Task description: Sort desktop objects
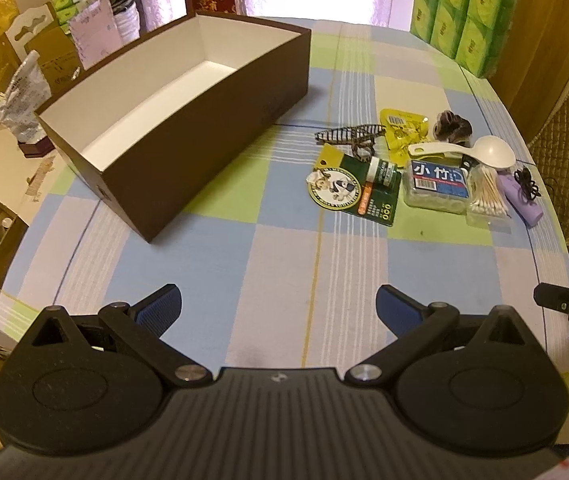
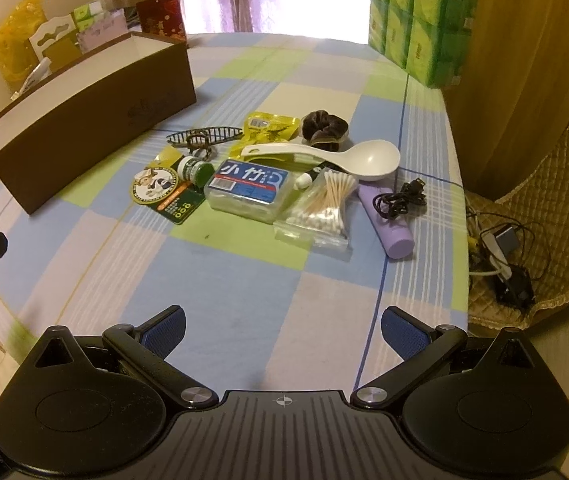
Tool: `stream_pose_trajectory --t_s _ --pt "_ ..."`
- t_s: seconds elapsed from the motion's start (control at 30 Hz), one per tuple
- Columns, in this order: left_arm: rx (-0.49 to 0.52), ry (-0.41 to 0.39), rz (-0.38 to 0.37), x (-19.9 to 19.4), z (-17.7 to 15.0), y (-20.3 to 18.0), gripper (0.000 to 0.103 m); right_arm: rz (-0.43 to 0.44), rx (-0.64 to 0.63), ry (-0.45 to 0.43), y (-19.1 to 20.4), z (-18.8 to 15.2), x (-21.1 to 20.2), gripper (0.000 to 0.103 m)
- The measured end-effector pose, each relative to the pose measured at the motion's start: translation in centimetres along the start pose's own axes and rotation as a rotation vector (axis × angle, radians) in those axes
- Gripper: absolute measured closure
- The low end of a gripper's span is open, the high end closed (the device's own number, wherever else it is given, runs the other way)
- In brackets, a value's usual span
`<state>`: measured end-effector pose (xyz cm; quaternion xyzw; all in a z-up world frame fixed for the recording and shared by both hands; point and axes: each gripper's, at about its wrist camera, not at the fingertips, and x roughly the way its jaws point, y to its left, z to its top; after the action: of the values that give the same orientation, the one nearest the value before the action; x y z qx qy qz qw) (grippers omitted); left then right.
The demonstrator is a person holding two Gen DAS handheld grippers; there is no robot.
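- Left gripper (image 1: 278, 308) and right gripper (image 2: 283, 330) both hover with fingers spread, holding nothing.
- Brown box (image 2: 84, 128) sits at upper left, its long axis running diagonally from lower left to upper right.
- Cluttered centre pile: white spoon (image 2: 348, 156) with its bowl to the right, overlapping the scrunchie (image 2: 324, 126); cotton swabs (image 2: 324, 208) just beside the purple tube (image 2: 388, 222).
- Green tissue packs (image 2: 420, 20) stand at upper right.

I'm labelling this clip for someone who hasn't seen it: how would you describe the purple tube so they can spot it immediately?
Start at the big brown box on the checked tablecloth, then move right to the heap of small items. The purple tube lies at the heap's right edge, beside the bag of cotton swabs. It is the only lilac cylinder there, and a coiled black cable lies on it.
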<state>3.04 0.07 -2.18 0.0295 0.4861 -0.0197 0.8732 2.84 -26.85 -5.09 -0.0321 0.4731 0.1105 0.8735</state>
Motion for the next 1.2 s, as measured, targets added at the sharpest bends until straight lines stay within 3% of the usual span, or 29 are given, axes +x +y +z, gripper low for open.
stream_pose_trajectory --t_s 0.23,0.5,0.63,0.97,1.2 --pt "0.025 0.011 -0.032 1.1 0.9 -0.7 0.001 0.004 0.036 0.021 -0.9 0.3 0.7 0.002" --pt "0.107 -0.052 -0.078 2.3 2.6 -2.2 0.001 -0.011 0.083 0.018 -2.4 0.6 1.4 0.002" --pt "0.159 -0.086 -0.071 3.6 3.8 -2.9 0.001 -0.033 0.114 -0.014 -3.9 1.1 1.5 0.002" --pt "0.231 -0.122 -0.136 7.8 7.5 -4.8 0.001 -0.071 0.258 -0.132 -8.1 3.2 2.8 0.002" --pt "0.265 -0.119 -0.178 10.3 9.9 -6.0 0.001 -0.033 0.403 -0.125 -11.0 5.6 4.8 0.032"
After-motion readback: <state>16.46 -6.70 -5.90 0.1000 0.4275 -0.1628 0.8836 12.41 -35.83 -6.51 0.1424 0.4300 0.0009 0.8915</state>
